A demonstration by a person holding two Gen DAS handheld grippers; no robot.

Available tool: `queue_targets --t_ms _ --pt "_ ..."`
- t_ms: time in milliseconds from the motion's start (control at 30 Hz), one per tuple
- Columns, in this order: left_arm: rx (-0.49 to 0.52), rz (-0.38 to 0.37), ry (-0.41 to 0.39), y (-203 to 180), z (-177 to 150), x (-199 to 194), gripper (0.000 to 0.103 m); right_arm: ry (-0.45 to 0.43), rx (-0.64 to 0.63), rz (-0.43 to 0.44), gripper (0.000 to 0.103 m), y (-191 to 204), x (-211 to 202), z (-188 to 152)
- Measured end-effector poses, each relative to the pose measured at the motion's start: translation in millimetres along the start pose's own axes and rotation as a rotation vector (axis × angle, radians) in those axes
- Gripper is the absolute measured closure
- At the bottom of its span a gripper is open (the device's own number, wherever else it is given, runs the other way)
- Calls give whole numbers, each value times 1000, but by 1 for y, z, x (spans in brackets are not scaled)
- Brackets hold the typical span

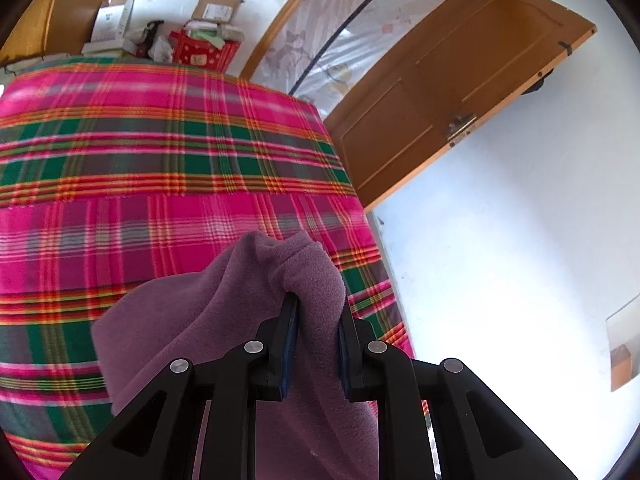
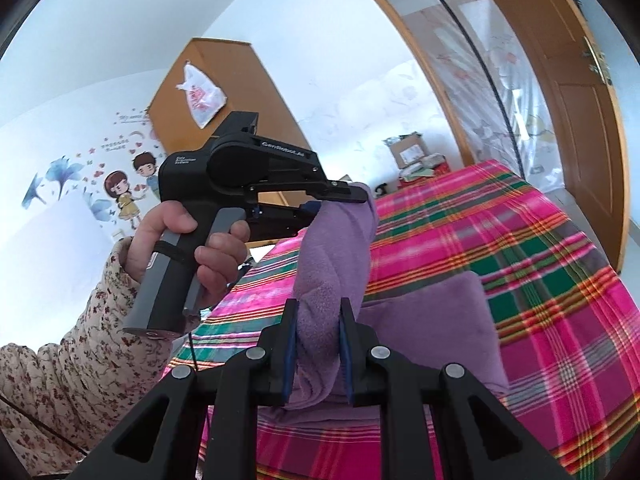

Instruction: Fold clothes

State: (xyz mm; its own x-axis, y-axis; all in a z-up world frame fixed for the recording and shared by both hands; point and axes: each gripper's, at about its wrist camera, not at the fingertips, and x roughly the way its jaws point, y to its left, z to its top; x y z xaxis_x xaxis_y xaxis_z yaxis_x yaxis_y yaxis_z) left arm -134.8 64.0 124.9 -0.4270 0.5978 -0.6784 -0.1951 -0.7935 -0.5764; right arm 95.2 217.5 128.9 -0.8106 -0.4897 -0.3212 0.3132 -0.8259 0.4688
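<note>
The left gripper (image 1: 316, 312) pinches a bunched fold of one purple fleece garment (image 1: 224, 320), its two blue-padded fingers pressed into the cloth on either side. The right gripper (image 2: 318, 316) pinches a second rolled edge of the same garment (image 2: 436, 320), which rises in a twisted band toward 12 o'clock in the right wrist view and meets the left gripper (image 2: 348, 194) there. A hand (image 2: 180, 240) in a floral quilted sleeve (image 2: 80, 344) grips that tool's grey handle at 9 o'clock. Below both grippers the rest of the fleece lies on the bed, covered with one pink, green and red plaid blanket (image 1: 160, 152). In the left wrist view the bed's edge runs from 12 o'clock down toward 4 o'clock, with bare pale floor (image 1: 500, 280) beyond it, and the blanket lies free toward 9 and 11 o'clock. One wooden door (image 1: 452, 80) stands open at 1 o'clock. At the far end of the bed, toward 11 o'clock, sit one red patterned box (image 1: 200, 54) and several cardboard boxes (image 1: 218, 8); I cannot count them exactly.
</note>
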Motion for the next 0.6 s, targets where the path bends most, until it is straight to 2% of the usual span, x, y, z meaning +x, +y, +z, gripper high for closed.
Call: queue_targets --t_ms 600 --pt "-4 50 113 -1 -1 74 85 54 131 -55 84 -61 5 -13"
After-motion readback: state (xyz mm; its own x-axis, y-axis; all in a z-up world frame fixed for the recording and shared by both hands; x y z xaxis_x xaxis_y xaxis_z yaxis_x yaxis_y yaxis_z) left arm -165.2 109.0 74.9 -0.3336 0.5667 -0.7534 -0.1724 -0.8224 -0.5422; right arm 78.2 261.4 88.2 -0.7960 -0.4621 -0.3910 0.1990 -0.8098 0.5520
